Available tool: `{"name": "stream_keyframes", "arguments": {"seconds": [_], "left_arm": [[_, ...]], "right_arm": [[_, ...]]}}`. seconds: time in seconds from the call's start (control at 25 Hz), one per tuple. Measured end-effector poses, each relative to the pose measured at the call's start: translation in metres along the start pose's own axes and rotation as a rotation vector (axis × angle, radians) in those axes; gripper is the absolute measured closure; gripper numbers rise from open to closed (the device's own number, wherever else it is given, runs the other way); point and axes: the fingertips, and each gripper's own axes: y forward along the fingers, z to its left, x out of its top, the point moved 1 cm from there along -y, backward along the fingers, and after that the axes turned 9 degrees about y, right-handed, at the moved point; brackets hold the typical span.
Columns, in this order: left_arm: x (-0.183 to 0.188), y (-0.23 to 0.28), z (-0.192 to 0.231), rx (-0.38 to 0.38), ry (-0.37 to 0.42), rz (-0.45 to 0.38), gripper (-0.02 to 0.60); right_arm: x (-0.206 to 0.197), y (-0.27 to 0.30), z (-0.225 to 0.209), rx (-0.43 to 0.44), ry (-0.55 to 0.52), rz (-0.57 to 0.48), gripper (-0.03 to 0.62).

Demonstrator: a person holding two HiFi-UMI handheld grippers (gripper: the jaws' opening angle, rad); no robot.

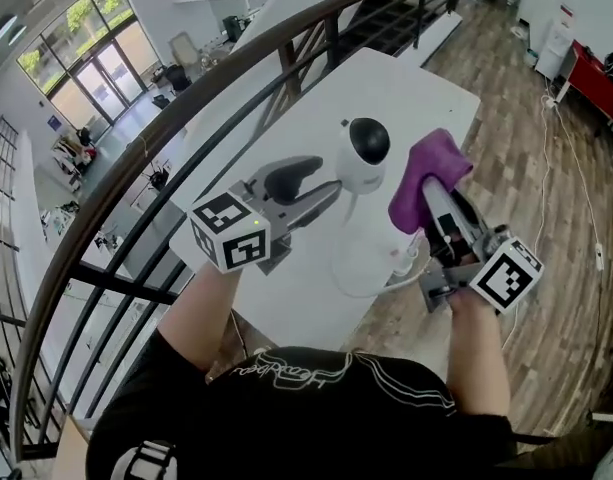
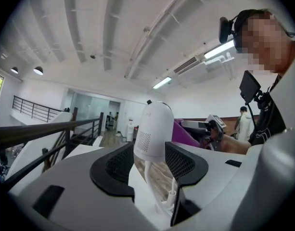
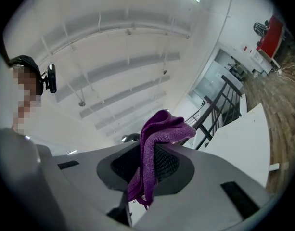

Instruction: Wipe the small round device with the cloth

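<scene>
Purple cloth (image 3: 161,126) sits clamped in the right gripper's (image 3: 154,153) jaws; the left gripper's (image 2: 149,150) jaws stand apart around the white device (image 2: 154,124).

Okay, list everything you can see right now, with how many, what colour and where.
table: one, white, centre of the head view
round device: one, white with a black dome, standing on the table
cable: one, white, by the device's base
cloth: one, purple, just right of the device
railing: one, dark, curving past the table's left
left gripper: one, grey, jaws open around the device
right gripper: one, grey, shut on the cloth
forearms: two, bare, behind the grippers
</scene>
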Motion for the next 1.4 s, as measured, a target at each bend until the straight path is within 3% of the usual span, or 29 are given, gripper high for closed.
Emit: {"name": "stream_keyframes", "arguments": {"seconds": [0.28, 0.52, 1.04, 1.4], "left_arm": [[-0.002, 0.005, 0.01, -0.104, 0.003, 0.025, 0.385], [0.0, 0.013, 0.01, -0.167, 0.01, 0.026, 0.387], [-0.008, 0.015, 0.014, -0.24, -0.006, 0.005, 0.388], [-0.006, 0.017, 0.014, -0.26, -0.014, -0.011, 0.396]], "right_arm": [[-0.005, 0.018, -0.003, -0.03, 0.097, -0.067, 0.531], [-0.006, 0.022, -0.005, -0.046, 0.118, -0.076, 0.531], [-0.024, 0.037, -0.011, -0.098, 0.049, -0.006, 0.531], [-0.036, 0.035, -0.03, -0.228, -0.008, 0.077, 0.531]]}}
